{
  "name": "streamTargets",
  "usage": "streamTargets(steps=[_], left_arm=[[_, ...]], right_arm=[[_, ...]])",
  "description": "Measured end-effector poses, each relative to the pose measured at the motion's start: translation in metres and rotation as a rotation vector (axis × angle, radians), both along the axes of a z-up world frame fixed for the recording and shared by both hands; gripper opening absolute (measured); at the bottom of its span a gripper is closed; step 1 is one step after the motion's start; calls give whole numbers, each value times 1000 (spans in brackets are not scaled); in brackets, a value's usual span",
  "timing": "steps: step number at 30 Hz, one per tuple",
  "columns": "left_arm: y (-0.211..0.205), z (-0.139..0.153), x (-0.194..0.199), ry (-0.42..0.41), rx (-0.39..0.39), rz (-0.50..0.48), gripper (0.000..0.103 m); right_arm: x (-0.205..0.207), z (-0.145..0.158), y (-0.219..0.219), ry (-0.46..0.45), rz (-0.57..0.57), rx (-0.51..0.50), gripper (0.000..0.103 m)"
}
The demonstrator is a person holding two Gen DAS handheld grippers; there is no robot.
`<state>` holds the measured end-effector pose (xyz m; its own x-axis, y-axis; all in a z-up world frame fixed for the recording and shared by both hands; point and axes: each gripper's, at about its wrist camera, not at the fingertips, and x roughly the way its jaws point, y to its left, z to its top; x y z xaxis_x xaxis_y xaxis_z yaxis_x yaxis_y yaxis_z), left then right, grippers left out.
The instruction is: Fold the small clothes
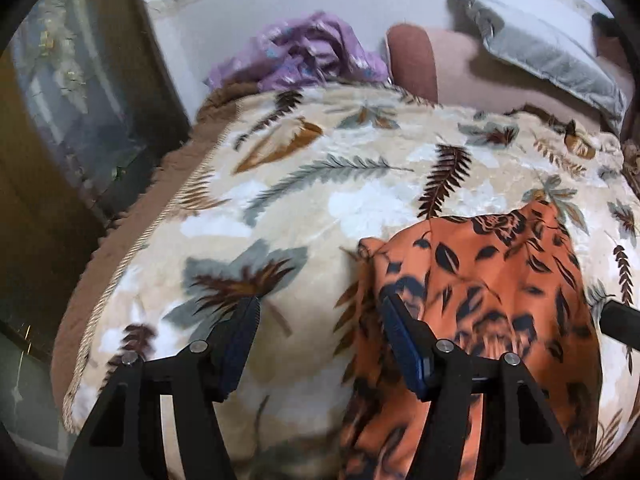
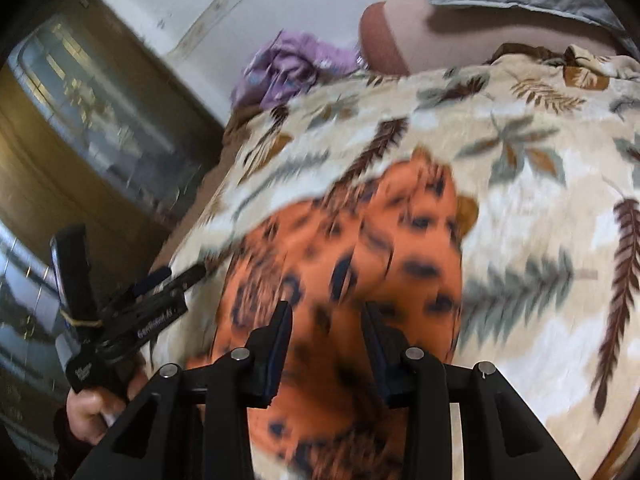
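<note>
Black fingers with blue pads fill the bottom of the left wrist view: the left gripper (image 1: 318,322) stands wide, nothing between its pads, the leaf-print blanket (image 1: 280,200) showing through the gap. Its right-hand finger lies over the near edge of the orange garment (image 1: 500,276), though whether it touches the cloth I cannot tell. That garment, orange with dark leaves and roses, lies on the blanket just to the right of the gripper, already drawn into a narrow strip with one side turned over, so I judge a first fold or two done. Farther back a crumpled purple garment (image 1: 304,56) waits near the wall, unfolded, beside a pink bolster (image 1: 416,60) and a grey pillow (image 1: 548,56). From the right wrist view, the right gripper (image 2: 326,320) hangs over the same orange garment (image 2: 348,240), its jaws at a narrow gap with cloth showing behind them; blur keeps me from telling whether they pinch it. At lower left a hand (image 2: 92,408) holds the left gripper (image 2: 176,276). By my reckoning the orange piece needs a final fold, and the purple garment (image 2: 296,64) is untouched.
</note>
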<state>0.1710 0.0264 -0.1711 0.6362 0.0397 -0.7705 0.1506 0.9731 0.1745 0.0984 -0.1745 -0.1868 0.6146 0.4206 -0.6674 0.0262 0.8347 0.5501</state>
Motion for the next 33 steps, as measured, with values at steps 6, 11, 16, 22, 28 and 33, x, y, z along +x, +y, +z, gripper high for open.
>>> streamTargets(steps=[6, 11, 16, 22, 28, 33], left_arm=[[-18, -55, 30, 123, 42, -19, 67], [-13, -62, 25, 51, 56, 24, 83], [-12, -41, 4, 33, 49, 35, 80], [-1, -14, -53, -39, 27, 28, 80], [-2, -50, -82, 10, 74, 17, 81], [-6, -30, -87, 1, 82, 5, 81]], right_arm=[[49, -56, 3, 142, -4, 20, 41], [50, -58, 9, 101, -10, -12, 41], [26, -41, 4, 95, -37, 5, 41], [-33, -11, 8, 45, 15, -24, 50], [-64, -40, 25, 121, 52, -55, 51], [-66, -34, 18, 137, 41, -8, 51]])
